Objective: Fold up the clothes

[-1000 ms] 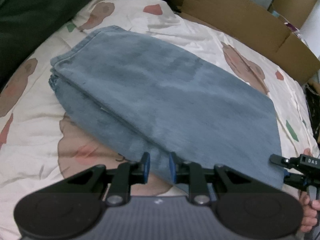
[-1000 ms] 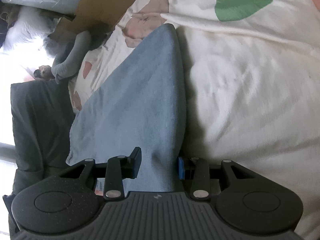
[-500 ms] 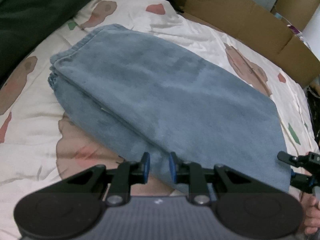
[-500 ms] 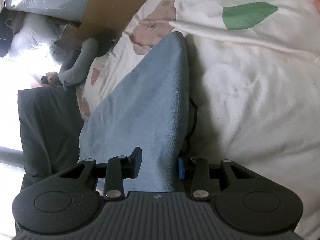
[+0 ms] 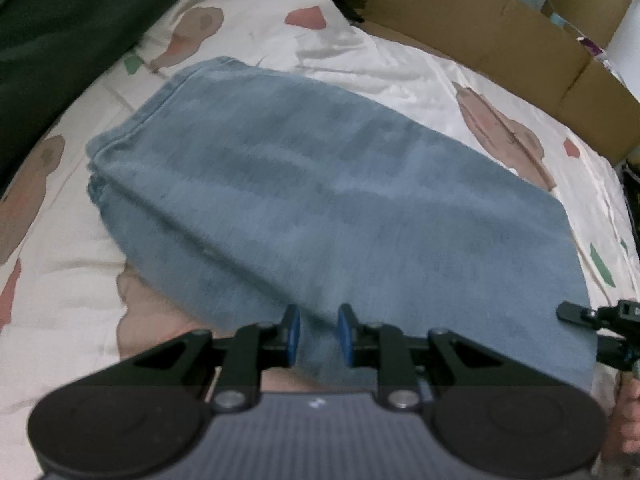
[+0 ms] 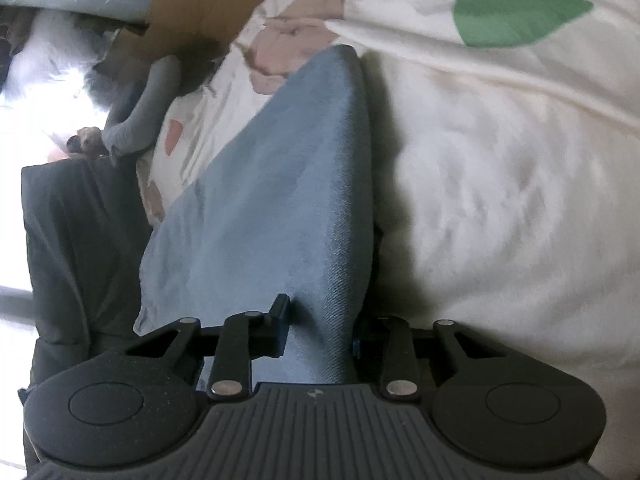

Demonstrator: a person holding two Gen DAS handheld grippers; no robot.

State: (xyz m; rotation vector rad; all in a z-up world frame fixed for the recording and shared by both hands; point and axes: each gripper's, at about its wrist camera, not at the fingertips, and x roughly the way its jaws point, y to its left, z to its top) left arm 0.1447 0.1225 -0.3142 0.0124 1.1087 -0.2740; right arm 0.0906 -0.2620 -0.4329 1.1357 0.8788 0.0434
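Covering most of the scene, a bed with a cream sheet printed in pink, brown and green shapes is seen, bordered on its far side by a cardboard box. Folded blue jeans are laid flat on the sheet, their long axis running in the left wrist view from the hemmed end at upper left down to the lower right corner. The near edge of the jeans is gripped between the blue pads of the left tool. At the right-hand end, the right tool has just been closing, with the denim clamped between its jaws.
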